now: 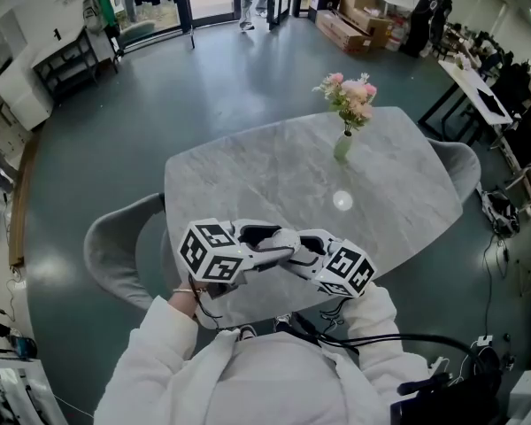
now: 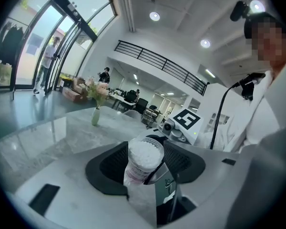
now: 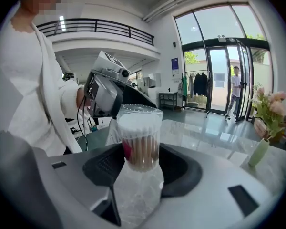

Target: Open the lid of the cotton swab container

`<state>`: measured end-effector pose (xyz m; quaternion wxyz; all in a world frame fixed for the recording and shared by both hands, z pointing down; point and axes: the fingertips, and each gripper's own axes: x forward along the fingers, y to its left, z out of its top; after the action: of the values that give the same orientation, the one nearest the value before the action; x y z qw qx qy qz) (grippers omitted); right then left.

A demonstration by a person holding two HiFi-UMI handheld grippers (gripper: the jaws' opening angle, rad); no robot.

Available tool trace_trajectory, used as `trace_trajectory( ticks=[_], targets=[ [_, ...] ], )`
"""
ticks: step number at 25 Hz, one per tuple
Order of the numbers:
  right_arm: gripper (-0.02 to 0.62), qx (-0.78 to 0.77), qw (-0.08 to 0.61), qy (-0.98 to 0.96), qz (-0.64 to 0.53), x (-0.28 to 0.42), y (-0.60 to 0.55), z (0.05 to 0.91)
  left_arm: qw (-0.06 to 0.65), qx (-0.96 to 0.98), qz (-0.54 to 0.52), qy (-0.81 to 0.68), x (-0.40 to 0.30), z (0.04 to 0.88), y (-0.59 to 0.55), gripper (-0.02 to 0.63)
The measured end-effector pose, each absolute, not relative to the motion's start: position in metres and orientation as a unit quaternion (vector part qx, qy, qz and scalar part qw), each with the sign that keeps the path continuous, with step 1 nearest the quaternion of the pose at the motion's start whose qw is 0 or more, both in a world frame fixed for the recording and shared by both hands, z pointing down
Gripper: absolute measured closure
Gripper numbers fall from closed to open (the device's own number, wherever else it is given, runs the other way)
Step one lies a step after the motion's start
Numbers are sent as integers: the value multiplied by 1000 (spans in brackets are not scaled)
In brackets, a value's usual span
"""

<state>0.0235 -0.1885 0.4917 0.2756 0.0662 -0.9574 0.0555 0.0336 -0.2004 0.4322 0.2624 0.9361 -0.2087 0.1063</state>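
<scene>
The cotton swab container (image 3: pixel 138 137) is a clear round tube packed with white-tipped swabs, with a clear lid (image 3: pixel 139 111) on its top end. My right gripper (image 3: pixel 139 163) is shut round its lower part, and the left gripper's body (image 3: pixel 107 92) shows just behind it. In the left gripper view the container (image 2: pixel 145 156) points one end at the camera, with my left gripper (image 2: pixel 144 171) shut on it. In the head view both grippers, left (image 1: pixel 270 246) and right (image 1: pixel 301 255), meet tip to tip above the table's near edge and hide the container.
The grey marble table (image 1: pixel 274 166) carries a green vase of pink flowers (image 1: pixel 347 122) at its far side. Grey chairs stand at the left (image 1: pixel 115 251) and right (image 1: pixel 460 162). People stand far back by the glass doors.
</scene>
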Motion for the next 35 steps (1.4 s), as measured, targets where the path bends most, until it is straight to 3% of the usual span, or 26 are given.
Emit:
trace_trajectory(
  ticks=[16,25,35],
  targets=[
    [314,72,277,-956,63,22,-191,490,223,940,133,-221,35,432,-201,370],
    [313,71,265,-958,81,25,-191,485,154,950,129,-241,31,430,-195,370],
    [313,72,246,-960,110,32,-194,478,154,949,93,-257,24,420,-202,371]
  ],
)
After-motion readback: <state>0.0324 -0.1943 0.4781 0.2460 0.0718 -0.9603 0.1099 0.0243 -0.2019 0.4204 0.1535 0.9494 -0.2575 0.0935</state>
